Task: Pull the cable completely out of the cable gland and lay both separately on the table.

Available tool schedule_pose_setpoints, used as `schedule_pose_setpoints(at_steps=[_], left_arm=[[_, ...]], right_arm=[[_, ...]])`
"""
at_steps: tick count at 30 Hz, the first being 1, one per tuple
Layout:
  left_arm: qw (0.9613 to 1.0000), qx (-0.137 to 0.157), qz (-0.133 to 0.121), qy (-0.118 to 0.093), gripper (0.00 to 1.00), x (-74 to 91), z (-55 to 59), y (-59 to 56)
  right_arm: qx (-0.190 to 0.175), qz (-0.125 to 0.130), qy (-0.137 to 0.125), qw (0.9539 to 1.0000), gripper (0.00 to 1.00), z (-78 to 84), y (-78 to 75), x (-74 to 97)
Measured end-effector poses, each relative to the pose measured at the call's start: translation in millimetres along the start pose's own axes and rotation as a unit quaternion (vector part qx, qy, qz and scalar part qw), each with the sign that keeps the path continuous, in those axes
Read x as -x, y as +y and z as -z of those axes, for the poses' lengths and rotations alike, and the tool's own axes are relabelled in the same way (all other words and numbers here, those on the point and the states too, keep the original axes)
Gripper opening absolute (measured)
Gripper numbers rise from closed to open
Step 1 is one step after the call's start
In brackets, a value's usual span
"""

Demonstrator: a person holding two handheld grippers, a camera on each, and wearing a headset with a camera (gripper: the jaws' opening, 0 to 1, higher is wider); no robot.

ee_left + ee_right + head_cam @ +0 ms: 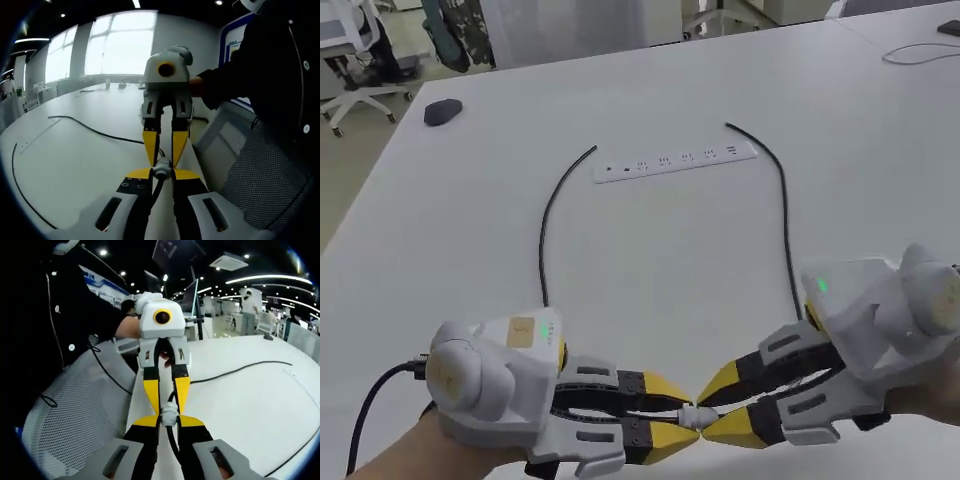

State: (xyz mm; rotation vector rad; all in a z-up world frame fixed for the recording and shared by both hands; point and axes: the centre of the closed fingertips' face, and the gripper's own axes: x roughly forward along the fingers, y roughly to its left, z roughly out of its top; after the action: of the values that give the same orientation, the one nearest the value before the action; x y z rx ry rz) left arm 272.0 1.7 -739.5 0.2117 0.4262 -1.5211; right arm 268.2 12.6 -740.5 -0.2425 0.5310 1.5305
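A small pale cable gland [697, 414] hangs just above the table's near edge, threaded on a long black cable [786, 220]. The cable's two ends lie far out on the white table [650, 260]. My left gripper [682, 421] comes in from the left and my right gripper [713, 418] from the right, their yellow tips meeting at the gland. In the left gripper view the gland [161, 169] sits at my left gripper's [162, 174] tips, with cable running back between the jaws. The right gripper view shows the gland [169, 415] in my right gripper [170, 420]. Both are shut.
A white power strip [675, 160] lies across the middle of the table between the cable ends. A dark mouse [442, 111] rests at the far left edge. Office chairs [360, 60] stand beyond the table's left corner. A mesh chair back [75, 405] is beside me.
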Motion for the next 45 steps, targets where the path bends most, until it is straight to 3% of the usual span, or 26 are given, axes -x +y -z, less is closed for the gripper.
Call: schedule_pose_setpoints(at_steps=[10,18,23,24,27,29,32,33,34,35,36,37,40,44,45], left_arm=[[0.9998,-0.018,0.000,0.009,0.15,-1.1,-0.1,-1.0],[0.9997,-0.020,0.001,0.010,0.15,-1.0,-0.6,-0.7],[1.0000,-0.003,0.001,0.006,0.15,-1.0,-0.6,0.3],[1.0000,0.001,0.002,0.004,0.15,-0.9,-0.4,1.0],[1.0000,0.003,0.005,0.007,0.15,-2.6,0.2,0.6],[0.9997,0.025,0.006,0.004,0.15,-3.3,0.3,1.3],[0.9979,0.065,0.002,-0.002,0.15,-3.1,-0.3,3.7],[0.9955,0.095,0.002,-0.002,0.15,-3.3,0.1,3.0],[0.9948,0.102,0.002,-0.001,0.15,-3.5,0.6,4.3],[0.9955,0.094,0.002,-0.002,0.15,-3.9,0.7,4.9],[0.9949,0.101,-0.001,-0.002,0.15,-4.1,1.4,5.8],[0.9940,0.110,0.000,-0.002,0.15,-4.4,1.8,6.0],[0.9920,0.126,-0.003,-0.008,0.15,-3.3,2.2,7.1],[0.9932,0.114,-0.009,-0.019,0.15,-2.4,-1.3,9.3],[0.9936,0.111,-0.005,-0.018,0.15,-2.3,-1.6,7.9]], right_arm=[[-0.064,-0.019,0.003,0.9978,0.09,4.4,0.5,-1.2],[-0.061,-0.019,0.005,0.9980,0.08,6.2,2.9,-2.0],[-0.029,-0.001,0.004,0.9996,0.07,5.5,3.5,-2.3],[-0.002,0.011,0.010,0.9999,0.07,5.8,1.5,-2.2],[0.017,0.017,0.020,0.9995,0.06,7.4,3.2,-3.1],[0.028,0.024,0.022,0.9991,0.06,7.8,3.2,-2.8],[0.069,0.039,0.026,0.9965,0.06,6.6,1.1,-1.5],[0.081,0.041,0.028,0.9955,0.06,6.4,1.3,-1.6],[0.090,0.045,0.032,0.9944,0.06,7.3,1.6,-2.1],[0.102,0.048,0.036,0.9929,0.06,7.6,1.1,-2.0],[0.124,0.057,0.042,0.9898,0.06,7.9,-0.6,-1.9],[0.123,0.056,0.043,0.9899,0.06,8.4,0.8,-2.6],[0.157,0.067,0.043,0.9844,0.07,7.5,-0.5,-2.6],[0.188,0.082,0.037,0.9780,0.07,4.5,-3.8,-0.1],[0.180,0.076,0.037,0.9801,0.08,4.6,-2.7,0.3]])
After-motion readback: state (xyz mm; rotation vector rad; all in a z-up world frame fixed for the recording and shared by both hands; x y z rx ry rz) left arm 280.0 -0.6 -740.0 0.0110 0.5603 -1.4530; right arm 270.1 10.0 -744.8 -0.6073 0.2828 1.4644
